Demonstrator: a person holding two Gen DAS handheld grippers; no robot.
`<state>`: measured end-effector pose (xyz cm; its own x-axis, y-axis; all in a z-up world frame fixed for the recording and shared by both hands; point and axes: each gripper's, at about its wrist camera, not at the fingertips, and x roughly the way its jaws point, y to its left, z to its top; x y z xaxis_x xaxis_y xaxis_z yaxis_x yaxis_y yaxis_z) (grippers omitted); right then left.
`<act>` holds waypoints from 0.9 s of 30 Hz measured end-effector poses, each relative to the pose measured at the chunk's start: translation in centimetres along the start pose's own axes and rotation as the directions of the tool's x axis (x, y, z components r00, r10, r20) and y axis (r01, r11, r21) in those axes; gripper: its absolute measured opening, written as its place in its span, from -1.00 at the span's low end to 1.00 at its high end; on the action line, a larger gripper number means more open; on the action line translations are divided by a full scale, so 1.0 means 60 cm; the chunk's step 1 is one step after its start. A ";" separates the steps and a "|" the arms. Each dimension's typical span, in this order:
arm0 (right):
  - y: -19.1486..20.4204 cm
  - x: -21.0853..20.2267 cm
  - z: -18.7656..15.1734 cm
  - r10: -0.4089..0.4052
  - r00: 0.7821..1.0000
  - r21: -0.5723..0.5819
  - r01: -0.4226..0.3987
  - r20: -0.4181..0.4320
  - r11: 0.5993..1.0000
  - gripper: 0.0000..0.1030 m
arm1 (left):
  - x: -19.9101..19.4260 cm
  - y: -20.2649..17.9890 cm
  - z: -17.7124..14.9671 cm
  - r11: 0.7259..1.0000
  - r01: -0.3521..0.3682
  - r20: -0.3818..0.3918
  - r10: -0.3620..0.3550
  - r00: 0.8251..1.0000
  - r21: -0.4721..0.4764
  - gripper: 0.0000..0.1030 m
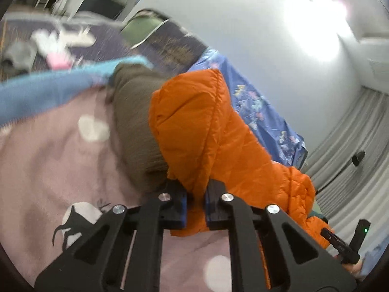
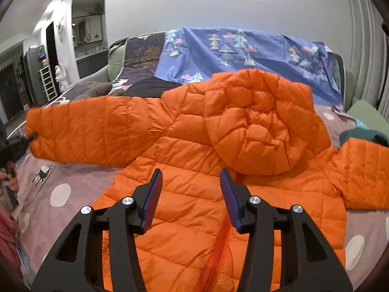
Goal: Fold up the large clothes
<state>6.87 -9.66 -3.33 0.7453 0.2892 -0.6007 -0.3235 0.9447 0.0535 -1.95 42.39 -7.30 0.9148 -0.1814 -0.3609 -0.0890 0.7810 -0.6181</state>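
Observation:
An orange puffer jacket [image 2: 199,194] lies front up on a pink blanket [image 2: 60,194], zip [image 2: 218,250] down the middle, hood [image 2: 257,126] bunched at the top. Its left sleeve [image 2: 92,133] is stretched out and lifted. My left gripper [image 1: 196,204] is shut on that sleeve's cuff [image 1: 194,146]; it also shows at the far left of the right wrist view [image 2: 29,137]. My right gripper [image 2: 192,194] is open and empty, hovering above the jacket's chest. The right sleeve [image 2: 359,175] lies bent at the right.
A blue tree-print sheet [image 2: 243,48] drapes the sofa back. An olive-brown garment [image 1: 136,121] and a blue one [image 1: 48,92] lie beside the sleeve. A teal garment [image 2: 359,133] sits at the right. Grey curtains [image 1: 352,158] hang behind.

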 end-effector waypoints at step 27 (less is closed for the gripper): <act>-0.263 -0.090 -0.095 -0.148 0.989 0.334 0.136 0.010 0.933 -0.04 | 0.414 -0.778 -0.267 0.749 0.498 -0.561 -0.206 0.802 0.436 -0.54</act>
<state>4.62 -27.01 -5.47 0.7906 0.1479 -0.5943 -0.0059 0.9722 0.2342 18.64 -8.14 1.41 0.5308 -0.6417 -0.5537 0.5609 0.7557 -0.3381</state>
